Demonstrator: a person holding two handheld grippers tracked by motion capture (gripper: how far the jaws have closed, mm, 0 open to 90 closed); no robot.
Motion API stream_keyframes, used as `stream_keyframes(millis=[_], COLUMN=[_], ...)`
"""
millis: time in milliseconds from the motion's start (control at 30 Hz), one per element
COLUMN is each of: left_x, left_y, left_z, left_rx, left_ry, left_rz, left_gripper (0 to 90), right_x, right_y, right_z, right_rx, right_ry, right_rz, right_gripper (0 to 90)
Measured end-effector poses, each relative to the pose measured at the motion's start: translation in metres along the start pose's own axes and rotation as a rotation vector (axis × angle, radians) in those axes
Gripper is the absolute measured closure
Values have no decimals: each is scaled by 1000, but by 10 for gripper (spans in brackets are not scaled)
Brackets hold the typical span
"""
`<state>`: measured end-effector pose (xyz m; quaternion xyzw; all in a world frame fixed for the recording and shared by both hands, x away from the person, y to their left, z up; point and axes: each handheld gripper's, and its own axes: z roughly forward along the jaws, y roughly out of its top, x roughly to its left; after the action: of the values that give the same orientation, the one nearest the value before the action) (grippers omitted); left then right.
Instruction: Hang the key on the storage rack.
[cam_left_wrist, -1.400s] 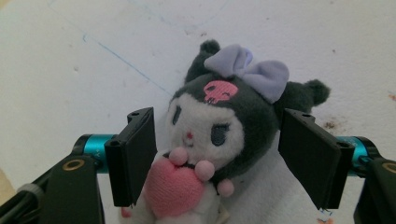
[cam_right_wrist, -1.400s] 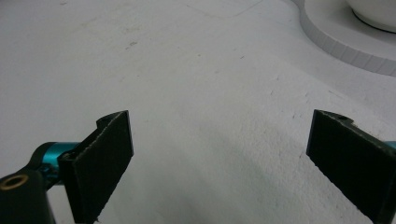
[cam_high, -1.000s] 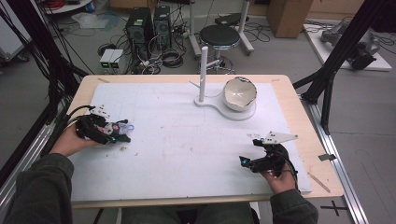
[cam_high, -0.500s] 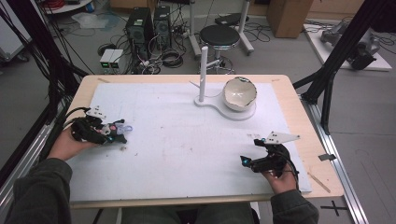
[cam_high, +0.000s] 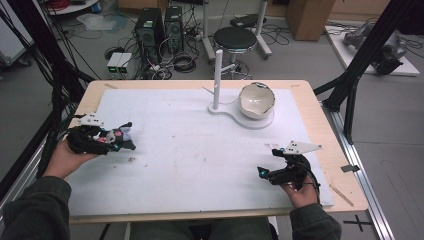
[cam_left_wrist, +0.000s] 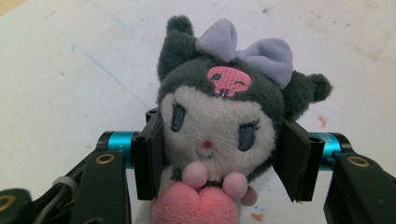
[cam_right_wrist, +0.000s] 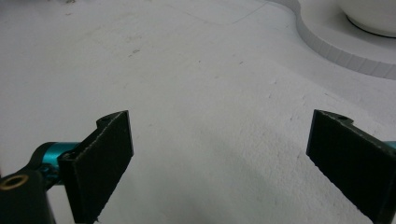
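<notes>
**Plush gripped at the left, right side idle**

Since the earlier frame my left gripper (cam_high: 119, 140) has closed on the plush (cam_left_wrist: 219, 126) and come a little way inward over the mat; its jaws have just been closing, and now both pads press the toy's cheeks. I see the plush facing the left camera, its purple bow up. My right gripper (cam_high: 270, 172) rests near the front right edge, jaws wide apart with bare mat (cam_high: 190, 145) between them. At the far side a white stand (cam_high: 235, 107) carries a post and a bowl (cam_high: 256, 100). Beyond the wooden table (cam_high: 330, 130) I see a stool (cam_high: 235, 37), computer towers (cam_high: 160, 27) and loose cables on a grey floor.
</notes>
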<state>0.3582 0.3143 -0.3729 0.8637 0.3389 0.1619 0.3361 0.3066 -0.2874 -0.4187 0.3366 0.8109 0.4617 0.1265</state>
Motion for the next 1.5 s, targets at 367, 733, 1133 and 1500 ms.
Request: stream_keyframes(millis=[367, 733, 1133, 1500], left_x=[-17, -35, -53, -62], left_y=[13, 33, 48, 65], left_z=[-13, -19, -17, -16], left_rx=[-76, -128, -163, -198], left_ry=[-23, -61, -95, -141], left_rz=[15, 41, 48, 45], left_gripper=[419, 417, 417, 416], right_x=[1, 1, 2, 3], right_y=[1, 1, 1, 1], right_z=[0, -1, -1, -1], right_rx=[-4, -10, -18, -21], right_ry=[3, 3, 0, 0], right_rz=[-1, -6, -15, -23], right_gripper=[62, 62, 62, 62])
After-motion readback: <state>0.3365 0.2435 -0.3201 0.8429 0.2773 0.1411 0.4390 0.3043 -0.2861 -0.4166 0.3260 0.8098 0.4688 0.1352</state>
